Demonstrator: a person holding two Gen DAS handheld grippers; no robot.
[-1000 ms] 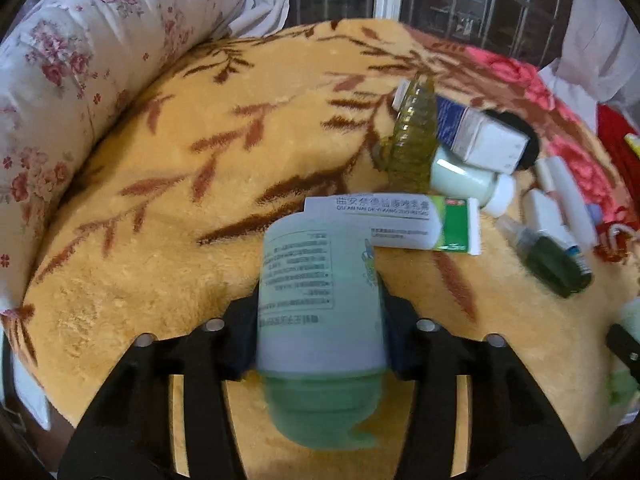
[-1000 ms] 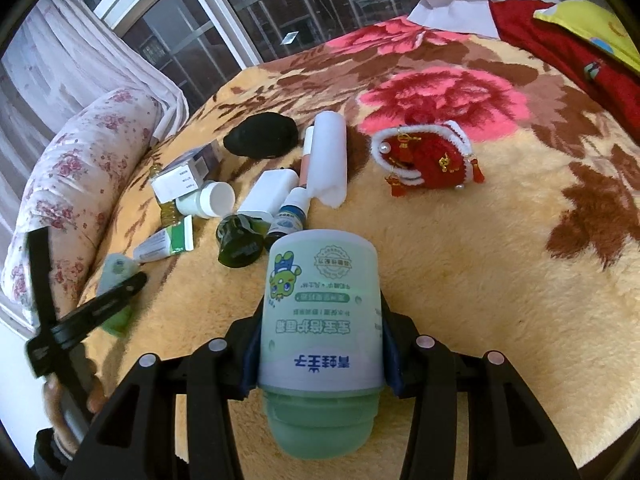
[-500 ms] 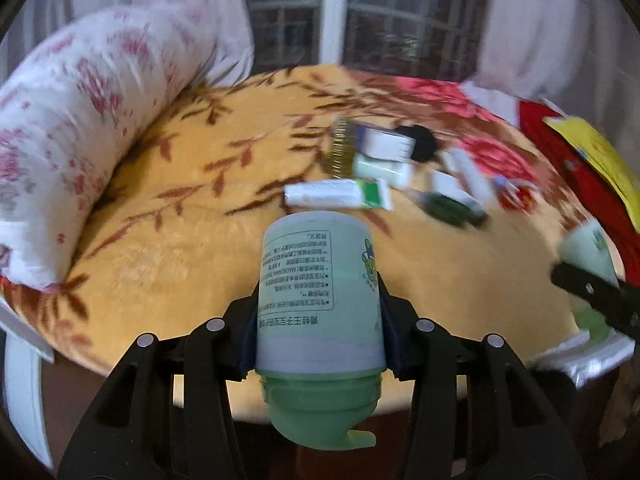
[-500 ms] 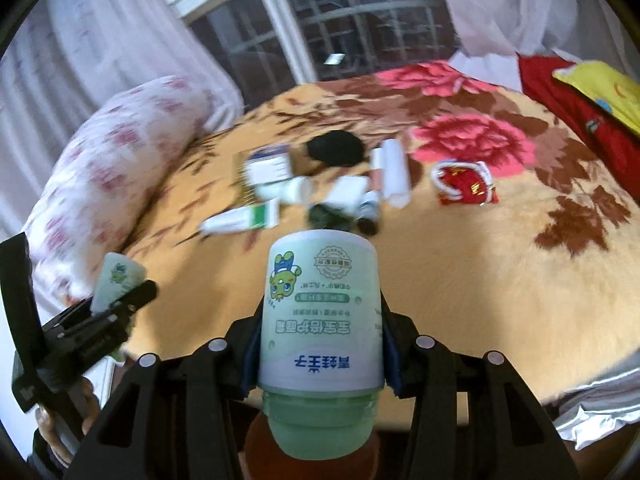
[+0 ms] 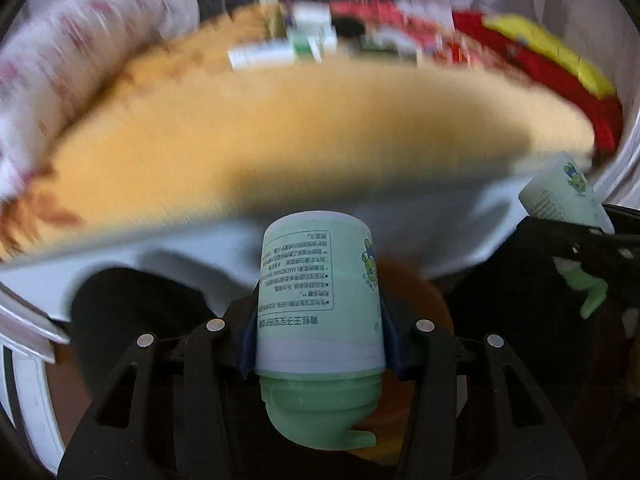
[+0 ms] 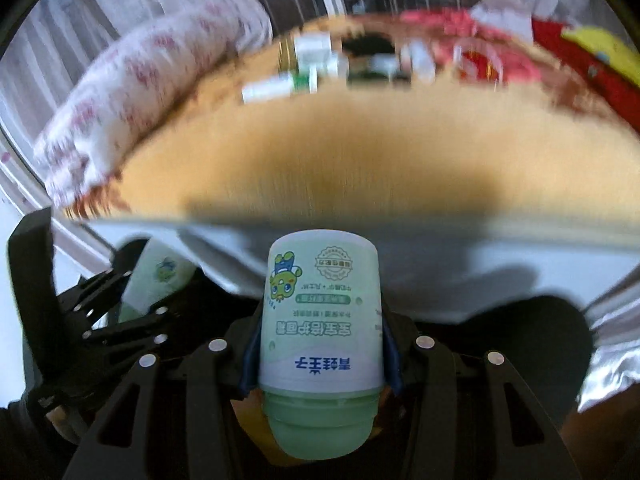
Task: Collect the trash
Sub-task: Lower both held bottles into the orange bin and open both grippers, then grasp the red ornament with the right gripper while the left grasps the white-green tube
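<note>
My left gripper [image 5: 320,336] is shut on a pale green bottle [image 5: 316,280] with a green cap, held cap toward the camera. My right gripper [image 6: 320,344] is shut on a like bottle [image 6: 320,300] bearing a cartoon frog. Both hang past the front edge of the bed, side by side. The left wrist view shows the right gripper [image 5: 580,240] with its bottle [image 5: 564,196] at the right. The right wrist view shows the left gripper [image 6: 132,292] with its bottle [image 6: 160,276] at the left. An orange-brown round thing [image 5: 420,292] lies below, mostly hidden.
The bed's orange blanket [image 5: 280,140] fills the middle, with a white sheet edge [image 5: 440,216] in front. A floral pillow [image 5: 60,80] lies at the left. Several small bottles and boxes [image 5: 280,52] sit far back on the bed. Red cloth [image 5: 560,80] lies at the right.
Both grippers have drawn back off the bed past its front edge and sunk a little, each still holding its bottle. The bottles and boxes on the bed now look far and blurred.
</note>
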